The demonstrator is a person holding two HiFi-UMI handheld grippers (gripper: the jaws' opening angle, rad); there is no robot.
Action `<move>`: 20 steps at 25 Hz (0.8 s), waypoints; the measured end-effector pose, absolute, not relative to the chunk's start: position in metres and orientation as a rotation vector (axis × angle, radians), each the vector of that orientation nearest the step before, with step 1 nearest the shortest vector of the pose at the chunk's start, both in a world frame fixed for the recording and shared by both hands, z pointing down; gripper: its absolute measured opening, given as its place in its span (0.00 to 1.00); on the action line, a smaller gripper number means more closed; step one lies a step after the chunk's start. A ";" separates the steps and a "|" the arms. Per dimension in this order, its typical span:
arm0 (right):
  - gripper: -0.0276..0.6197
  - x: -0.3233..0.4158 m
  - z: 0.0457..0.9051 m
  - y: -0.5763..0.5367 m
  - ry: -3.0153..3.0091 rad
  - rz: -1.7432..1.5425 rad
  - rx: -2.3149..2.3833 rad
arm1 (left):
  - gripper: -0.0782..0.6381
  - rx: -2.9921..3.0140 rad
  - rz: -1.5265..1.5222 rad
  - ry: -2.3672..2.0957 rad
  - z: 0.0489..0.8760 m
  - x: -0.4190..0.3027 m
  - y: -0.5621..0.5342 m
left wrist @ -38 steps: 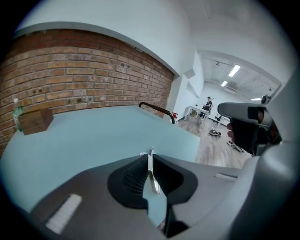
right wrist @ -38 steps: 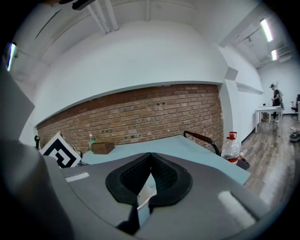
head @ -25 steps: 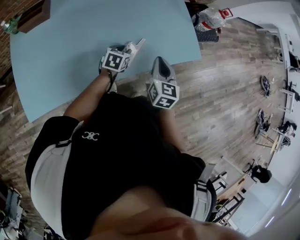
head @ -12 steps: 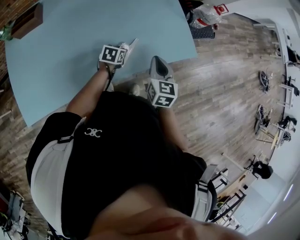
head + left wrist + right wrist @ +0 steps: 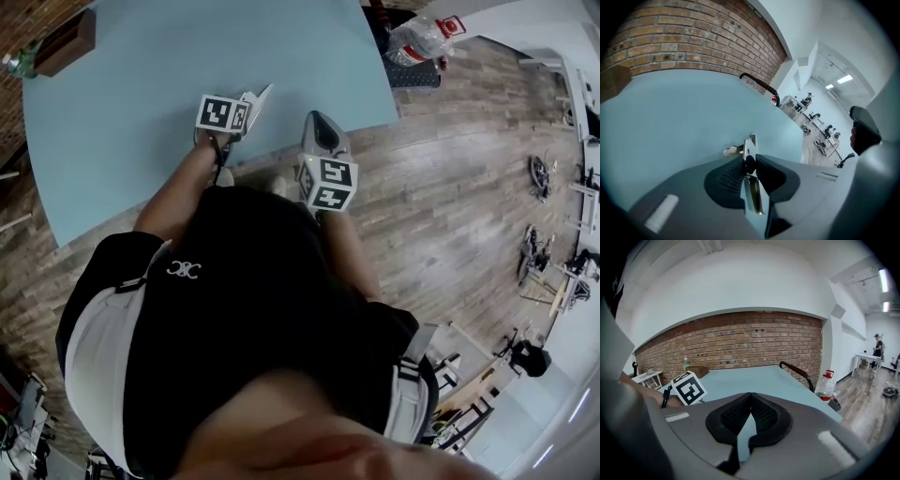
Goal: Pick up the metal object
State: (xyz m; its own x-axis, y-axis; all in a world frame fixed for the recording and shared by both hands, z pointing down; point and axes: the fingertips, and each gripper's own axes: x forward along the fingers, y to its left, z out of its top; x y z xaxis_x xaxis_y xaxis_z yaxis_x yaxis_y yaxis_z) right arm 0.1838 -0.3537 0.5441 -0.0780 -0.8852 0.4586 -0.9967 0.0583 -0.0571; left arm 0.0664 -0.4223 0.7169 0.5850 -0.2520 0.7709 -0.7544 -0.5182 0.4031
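The metal object (image 5: pixel 749 146) is a thin shiny bracket, standing on edge between the dark pads of my left gripper (image 5: pixel 749 161). Its jaws are closing, and the pads press on it from both sides. Its tip sticks out past the fingertips, just above the light blue table (image 5: pixel 670 108). In the head view the left gripper (image 5: pixel 251 101) hangs over the table's near edge. My right gripper (image 5: pixel 319 127) is beside it, also by that edge. In the right gripper view its pads meet at the tips, so the right gripper (image 5: pixel 750 397) is shut on nothing.
A brown box (image 5: pixel 66 42) sits at the table's far left corner. A water bottle (image 5: pixel 826 385) stands on the wooden floor past the table's right end, beside a black curved bar (image 5: pixel 797 372). A brick wall (image 5: pixel 670 42) runs behind the table.
Both grippers stay over the table's near edge. The left one has drawn slightly back toward the person; the right one has barely moved.
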 end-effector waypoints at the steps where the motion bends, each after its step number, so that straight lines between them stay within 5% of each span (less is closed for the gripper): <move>1: 0.07 0.184 0.544 -0.356 -2.053 0.526 1.893 | 0.20 2.064 0.843 -0.809 0.713 0.065 -0.424; 7: 0.07 0.185 0.542 -0.374 -2.120 0.529 1.861 | 0.12 2.152 0.818 -0.943 0.684 0.057 -0.439; 20: 0.07 0.156 0.530 -0.404 -2.272 0.476 1.769 | 0.12 2.357 0.557 -1.217 0.580 0.034 -0.470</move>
